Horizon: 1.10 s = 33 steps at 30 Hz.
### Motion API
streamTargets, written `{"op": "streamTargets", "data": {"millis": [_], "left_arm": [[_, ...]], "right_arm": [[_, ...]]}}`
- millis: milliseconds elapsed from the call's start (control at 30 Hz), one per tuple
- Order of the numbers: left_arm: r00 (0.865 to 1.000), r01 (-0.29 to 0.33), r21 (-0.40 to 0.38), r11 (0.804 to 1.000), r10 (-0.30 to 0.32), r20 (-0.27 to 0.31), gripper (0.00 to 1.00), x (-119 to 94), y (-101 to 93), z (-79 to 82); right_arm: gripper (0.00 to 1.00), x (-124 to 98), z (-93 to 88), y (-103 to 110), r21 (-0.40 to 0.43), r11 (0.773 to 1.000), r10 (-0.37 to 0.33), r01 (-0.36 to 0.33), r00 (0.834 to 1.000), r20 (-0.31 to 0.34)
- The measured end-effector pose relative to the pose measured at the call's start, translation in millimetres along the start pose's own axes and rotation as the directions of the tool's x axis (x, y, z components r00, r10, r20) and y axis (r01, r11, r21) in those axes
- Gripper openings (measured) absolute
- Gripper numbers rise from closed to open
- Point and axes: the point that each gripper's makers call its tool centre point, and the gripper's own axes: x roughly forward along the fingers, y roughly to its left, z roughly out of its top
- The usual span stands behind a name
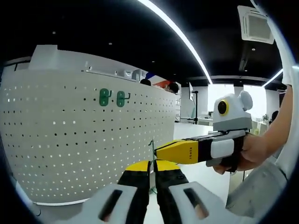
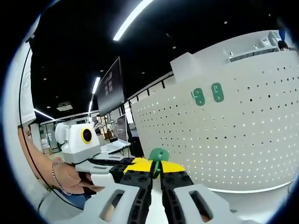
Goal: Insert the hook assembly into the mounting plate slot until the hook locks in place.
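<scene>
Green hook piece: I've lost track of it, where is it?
Right gripper view: green hook piece pinched at the right hand-held gripper tips, before the white pegboard.

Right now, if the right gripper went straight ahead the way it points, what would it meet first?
Probably the white pegboard, below the two mounted green hooks. The right gripper holds a green hook; depth is unclear.

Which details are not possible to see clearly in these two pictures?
- Green hook, right gripper view: its lower part is hidden between the right gripper jaws.
- What the left gripper holds, left gripper view: only a thin dark piece shows, too small to identify.
- Two mounted hooks on the pegboard: too small to see how they lock.
</scene>
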Motion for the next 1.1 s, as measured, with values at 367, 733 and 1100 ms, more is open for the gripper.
{"op": "streamTargets", "data": {"millis": [367,733,1100], "left_arm": [[1.000,-0.007,-0.013,1.000,0.007,-0.002,0.03,-1.3,0.1,-1.8],[1.000,0.003,-0.006,1.000,-0.003,-0.003,0.04,-0.9,-2.4,-1.2],[1.000,0.012,0.050,0.999,-0.011,-0.023,0.22,1.2,-6.1,-2.4]], "right_arm": [[0.01,0.5,-1.3,1.4,0.019,1.000,-0.007,0.007,1.000,-0.002],[0.01,-1.6,0.2,1.4,0.021,1.000,-0.004,0.004,1.000,0.006],[0.00,-3.2,2.3,0.7,0.030,1.000,0.002,-0.003,1.000,0.003]]}}
